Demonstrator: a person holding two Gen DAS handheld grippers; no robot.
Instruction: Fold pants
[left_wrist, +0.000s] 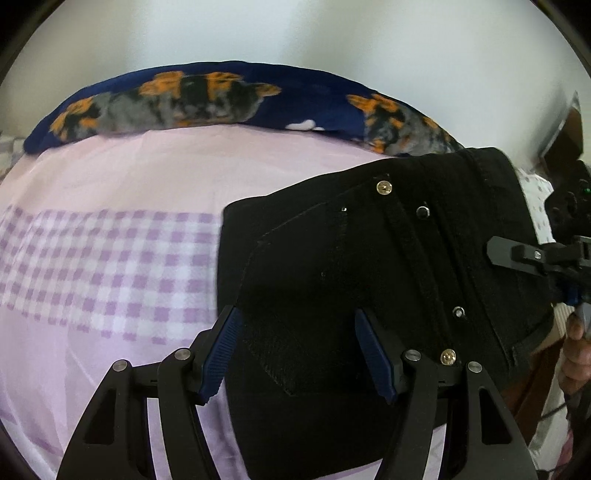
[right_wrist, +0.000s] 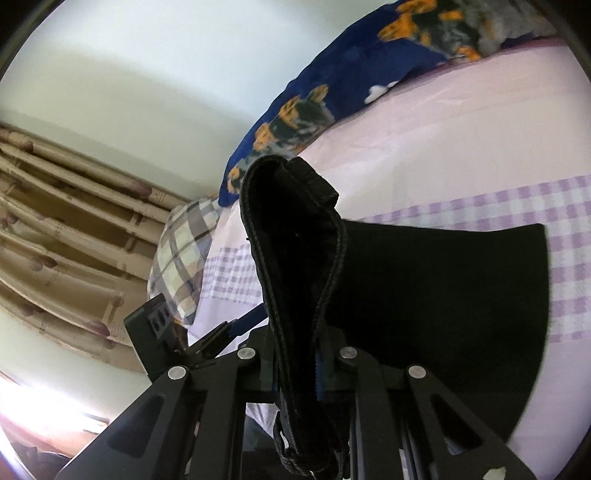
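Observation:
Black pants (left_wrist: 369, 266) lie folded on the bed, with rivets and a back pocket facing up. My left gripper (left_wrist: 297, 354) hangs open just above them. Its blue pads (left_wrist: 221, 350) stand wide apart on either side of the pocket corner and press on nothing. In the right wrist view my right gripper (right_wrist: 299, 369) is shut on the pants' waistband (right_wrist: 295, 240), which stands up between the fingers in a thick doubled strip. The rest of the black pants (right_wrist: 443, 295) spreads to the right on the sheet. The right gripper's finger (left_wrist: 517, 254) shows at the right edge of the left wrist view.
The bed has a pink sheet (left_wrist: 147, 177) with a lilac checked band (left_wrist: 92, 266). A dark blue blanket with an orange and grey print (left_wrist: 192, 99) lies along the far side. A plaid pillow (right_wrist: 181, 258) and beige curtains (right_wrist: 66, 229) are at the left. A hand (left_wrist: 576, 343) is at the right edge.

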